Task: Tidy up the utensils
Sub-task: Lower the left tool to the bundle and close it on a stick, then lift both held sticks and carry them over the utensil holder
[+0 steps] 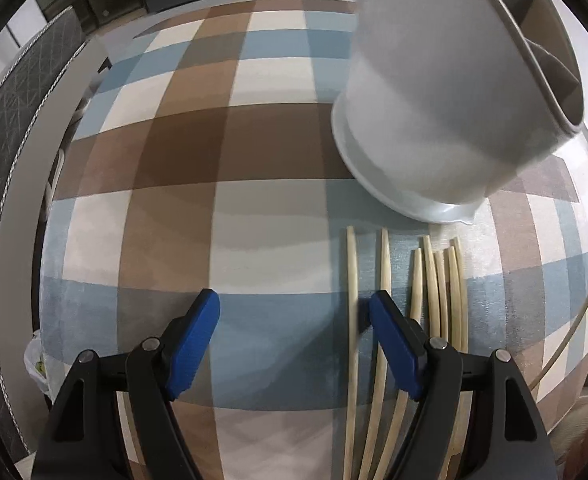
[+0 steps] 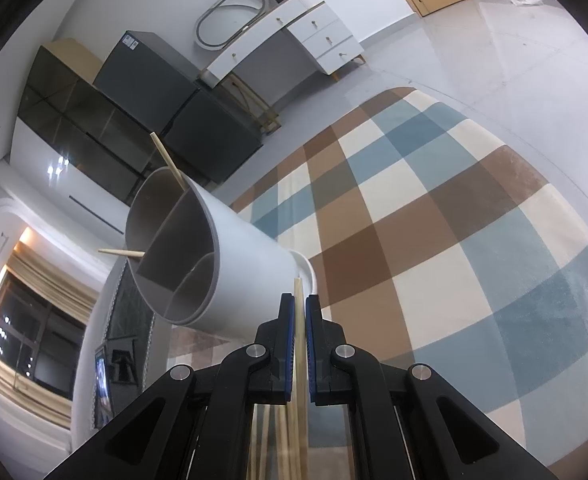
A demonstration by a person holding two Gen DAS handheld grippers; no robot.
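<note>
Several pale wooden chopsticks lie side by side on the checked cloth in the left wrist view, just in front of a grey divided utensil holder on a white base. My left gripper is open above the cloth; its right pad sits between two chopsticks, and one chopstick lies inside the jaws. My right gripper is shut on a chopstick and holds it beside the holder. Two chopsticks stand in the holder's far compartments.
The checked blue, brown and cream cloth covers the surface. A dark quilted mattress edge borders it on the left. Dark cabinets and a white drawer desk stand at the room's far side.
</note>
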